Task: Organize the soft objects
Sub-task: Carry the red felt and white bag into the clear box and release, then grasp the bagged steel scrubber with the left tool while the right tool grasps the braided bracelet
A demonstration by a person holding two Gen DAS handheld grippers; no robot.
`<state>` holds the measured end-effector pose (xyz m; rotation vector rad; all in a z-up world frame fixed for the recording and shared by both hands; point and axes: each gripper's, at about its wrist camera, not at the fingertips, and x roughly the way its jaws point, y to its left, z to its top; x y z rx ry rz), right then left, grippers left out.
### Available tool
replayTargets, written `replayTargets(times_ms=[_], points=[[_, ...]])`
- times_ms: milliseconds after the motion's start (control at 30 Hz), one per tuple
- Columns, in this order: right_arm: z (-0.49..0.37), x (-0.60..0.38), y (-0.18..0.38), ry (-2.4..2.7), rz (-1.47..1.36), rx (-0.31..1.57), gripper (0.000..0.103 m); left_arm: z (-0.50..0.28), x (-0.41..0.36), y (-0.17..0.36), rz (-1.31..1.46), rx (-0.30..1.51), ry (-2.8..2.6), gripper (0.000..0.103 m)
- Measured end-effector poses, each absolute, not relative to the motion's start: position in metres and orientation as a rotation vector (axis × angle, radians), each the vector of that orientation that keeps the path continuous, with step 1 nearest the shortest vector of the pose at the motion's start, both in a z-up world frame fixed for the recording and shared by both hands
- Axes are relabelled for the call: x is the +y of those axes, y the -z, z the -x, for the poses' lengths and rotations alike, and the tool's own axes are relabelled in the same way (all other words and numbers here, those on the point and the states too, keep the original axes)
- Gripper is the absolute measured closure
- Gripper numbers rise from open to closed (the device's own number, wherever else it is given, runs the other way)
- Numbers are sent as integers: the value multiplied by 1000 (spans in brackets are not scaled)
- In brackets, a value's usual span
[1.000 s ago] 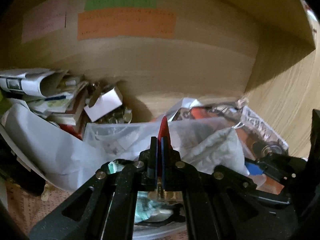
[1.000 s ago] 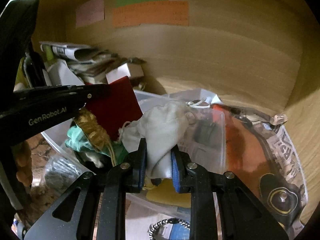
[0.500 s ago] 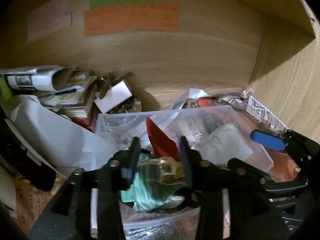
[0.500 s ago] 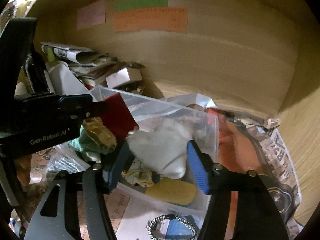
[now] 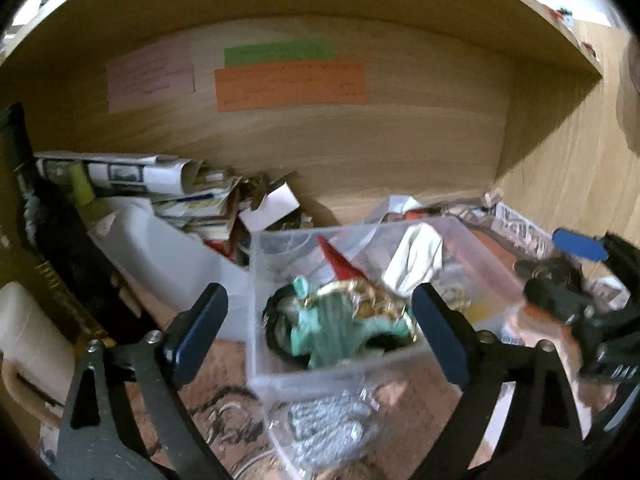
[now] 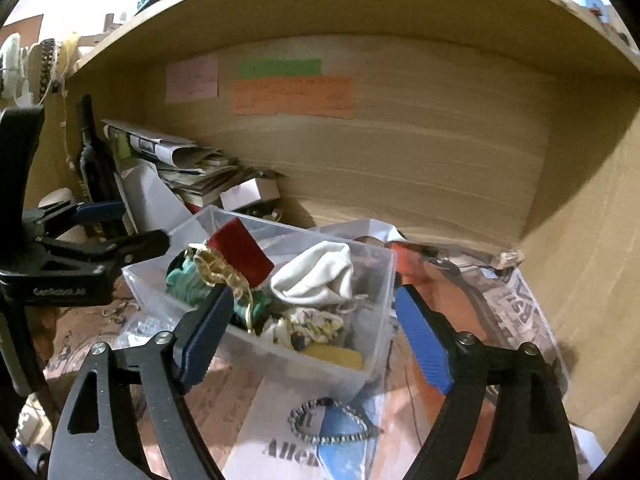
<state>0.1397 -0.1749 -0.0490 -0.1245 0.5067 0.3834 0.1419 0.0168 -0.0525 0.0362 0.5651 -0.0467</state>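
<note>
A clear plastic bin stands on the shelf floor and also shows in the left wrist view. In it lie a red cloth, a teal cloth with gold trim, a white cloth pouch and a patterned cloth. My left gripper is open and empty, its jaws wide apart in front of the bin. My right gripper is open and empty, held back from the bin's near wall.
Rolled newspapers and boxes are piled at the back left beside a dark bottle. A bead bracelet lies on printed paper before the bin. Coloured notes hang on the wooden back wall. A shiny printed bag lies right.
Both grippers opened and pulled back from the bin. The left let go of the red cloth, the right let go of the white pouch; both now lie in the bin.
</note>
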Motion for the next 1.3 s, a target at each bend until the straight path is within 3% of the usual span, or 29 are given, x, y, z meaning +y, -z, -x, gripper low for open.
replayTargets(times_ms=[933,1067,1300], points=[[-147,-193,149,-390,127,859,23,-127,26,156,30,880,101,6],[-145,-194,149,-389,117,854,39,-128,23,161,37,905,144,26],[-146,-194,149,-392,107,845,59,-117,16,160,10,890,156,47]])
